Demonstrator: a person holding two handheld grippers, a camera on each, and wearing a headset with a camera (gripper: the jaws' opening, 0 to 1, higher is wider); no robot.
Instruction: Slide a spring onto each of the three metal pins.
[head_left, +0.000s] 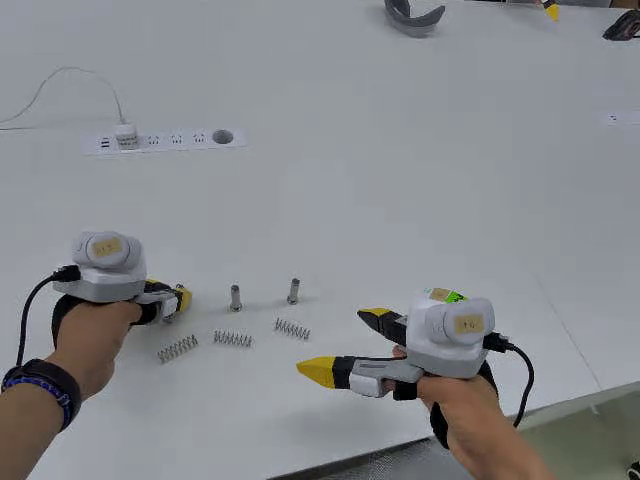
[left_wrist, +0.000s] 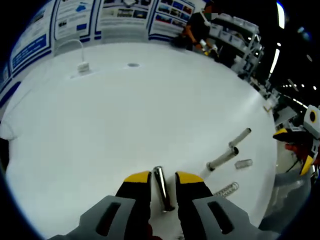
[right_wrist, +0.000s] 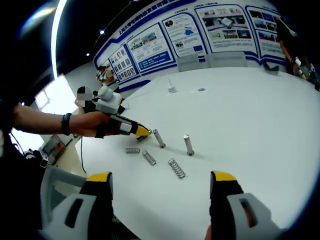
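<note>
A white power strip (head_left: 165, 140) with one plug in it lay towards the far-left corner of the white bench (head_left: 420, 180), and its thin cable (head_left: 60, 80) looped off to the left edge. Nearer the front edge, the left gripper (head_left: 181, 298) was held low over the bench. Its yellow-tipped jaws were closed in on a metal pin (left_wrist: 162, 184), which the left gripper view showed pinched between them. Just to the right, the left upright pin (head_left: 236, 297) and the right upright pin (head_left: 293, 290) stood on end, side by side and apart from each other. In front of them, towards the front edge, three coils lay flat in a loose row: the left spring (head_left: 177, 348), the middle spring (head_left: 232, 339) and the right spring (head_left: 292, 328). Each lay apart from the pins. Farther right, near the front edge, the right gripper (head_left: 345, 343) pointed left towards the springs, its jaws spread wide. A dark curved object (head_left: 413, 15) sat at the far edge of the bench.
</note>
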